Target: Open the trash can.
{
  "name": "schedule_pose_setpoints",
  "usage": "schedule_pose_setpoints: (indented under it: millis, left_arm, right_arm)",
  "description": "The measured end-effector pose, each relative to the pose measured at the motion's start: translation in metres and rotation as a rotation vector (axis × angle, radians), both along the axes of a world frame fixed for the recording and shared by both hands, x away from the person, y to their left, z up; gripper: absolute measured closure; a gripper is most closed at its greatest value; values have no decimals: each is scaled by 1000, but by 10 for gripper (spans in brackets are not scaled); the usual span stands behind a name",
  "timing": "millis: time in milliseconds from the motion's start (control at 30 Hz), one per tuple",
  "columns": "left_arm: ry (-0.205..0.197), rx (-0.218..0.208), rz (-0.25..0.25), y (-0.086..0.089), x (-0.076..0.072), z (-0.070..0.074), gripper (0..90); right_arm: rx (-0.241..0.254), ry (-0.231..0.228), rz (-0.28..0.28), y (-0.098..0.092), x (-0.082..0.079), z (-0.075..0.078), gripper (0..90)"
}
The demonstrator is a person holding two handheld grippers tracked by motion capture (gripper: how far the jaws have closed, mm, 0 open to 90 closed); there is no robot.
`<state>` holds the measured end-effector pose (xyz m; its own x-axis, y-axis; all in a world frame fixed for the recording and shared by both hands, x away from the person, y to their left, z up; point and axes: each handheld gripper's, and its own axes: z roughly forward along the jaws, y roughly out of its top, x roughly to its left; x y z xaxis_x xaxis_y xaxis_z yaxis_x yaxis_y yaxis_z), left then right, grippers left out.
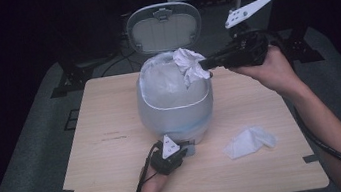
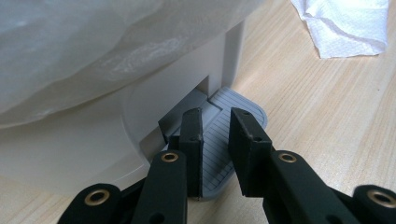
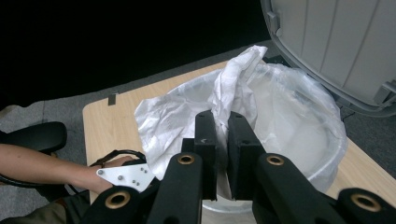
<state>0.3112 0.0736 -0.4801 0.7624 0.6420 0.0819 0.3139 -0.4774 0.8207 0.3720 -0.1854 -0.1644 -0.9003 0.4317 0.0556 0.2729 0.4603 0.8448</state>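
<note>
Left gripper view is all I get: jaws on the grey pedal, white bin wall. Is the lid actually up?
Observer: Yes. The lid stands open behind the bin.
Operator: Where's the other gripper?
Observer: The right gripper is over the bin's rim, shut on a crumpled tissue.
Operator: Tissue in the bag yet?
Observer: No, it hangs above the bin liner, pinched between the jaws.
Operator: Anything left on the table?
Observer: One more tissue lies right of the pedal.
</note>
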Motion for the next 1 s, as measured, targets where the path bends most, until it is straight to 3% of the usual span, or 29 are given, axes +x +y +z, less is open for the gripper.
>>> schedule_pose_setpoints:
  millis: [1000]
  left_arm:
    - [1,2,0,0,0,0,751]
  right_arm:
    - [-48,50,39,40,23,-28,833]
